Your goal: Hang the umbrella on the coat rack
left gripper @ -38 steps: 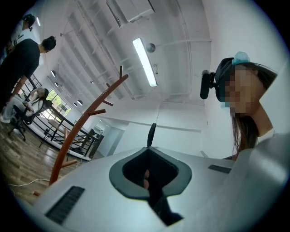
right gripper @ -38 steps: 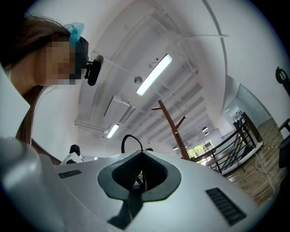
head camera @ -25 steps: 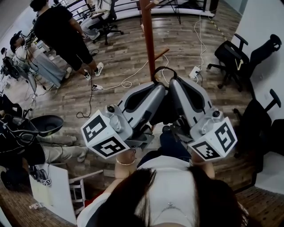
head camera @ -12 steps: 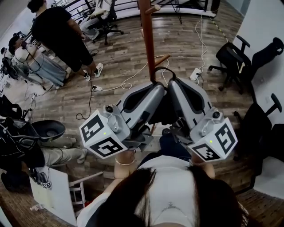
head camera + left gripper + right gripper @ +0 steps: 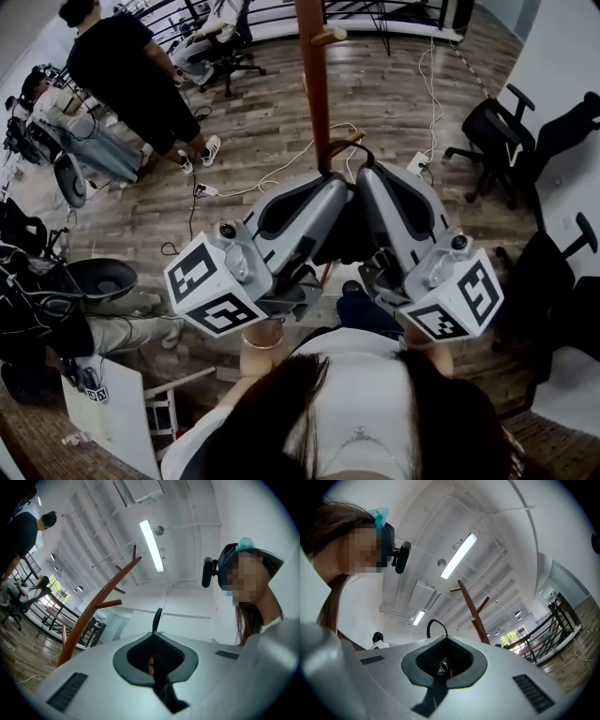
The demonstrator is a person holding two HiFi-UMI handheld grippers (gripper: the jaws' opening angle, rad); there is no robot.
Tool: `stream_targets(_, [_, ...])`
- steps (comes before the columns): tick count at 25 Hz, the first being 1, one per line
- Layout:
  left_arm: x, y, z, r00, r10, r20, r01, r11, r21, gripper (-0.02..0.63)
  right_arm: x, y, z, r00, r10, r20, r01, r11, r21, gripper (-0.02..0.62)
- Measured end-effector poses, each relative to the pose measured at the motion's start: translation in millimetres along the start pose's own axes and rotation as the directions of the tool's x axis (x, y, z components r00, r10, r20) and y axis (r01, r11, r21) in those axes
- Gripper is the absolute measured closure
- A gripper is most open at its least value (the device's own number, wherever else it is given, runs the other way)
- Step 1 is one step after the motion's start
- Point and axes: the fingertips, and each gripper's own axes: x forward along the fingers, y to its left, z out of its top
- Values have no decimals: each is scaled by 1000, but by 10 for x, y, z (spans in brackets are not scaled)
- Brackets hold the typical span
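Office or lab (office chairs, floor cables).

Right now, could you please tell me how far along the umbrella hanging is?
Done: the umbrella is held up, clamped by the left tool and right tool. In hand: its curved handle sits beside the coat rack. Left: hooking it over a peg.

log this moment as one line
left gripper: shut on umbrella | right gripper: shut on umbrella | umbrella: handle pointing at rack, not yet hung | rack: upright, ahead
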Motion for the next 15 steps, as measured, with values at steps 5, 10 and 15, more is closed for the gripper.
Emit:
stream_targets(5, [-11, -21, 9, 1000, 1, 8, -1, 1000, 21, 595, -7, 14, 15, 1000, 16, 16, -16, 1000, -2, 560])
stream_targets(10, [25, -2, 28, 1000, 0, 13, -1, 999, 37, 595, 22, -24, 35, 999, 26, 29, -26, 1000, -1, 560])
stream_targets(15, [230, 225, 83, 1000, 2, 23, -3, 999, 36, 595, 183, -286, 54, 999, 34, 24, -34, 999, 1, 561])
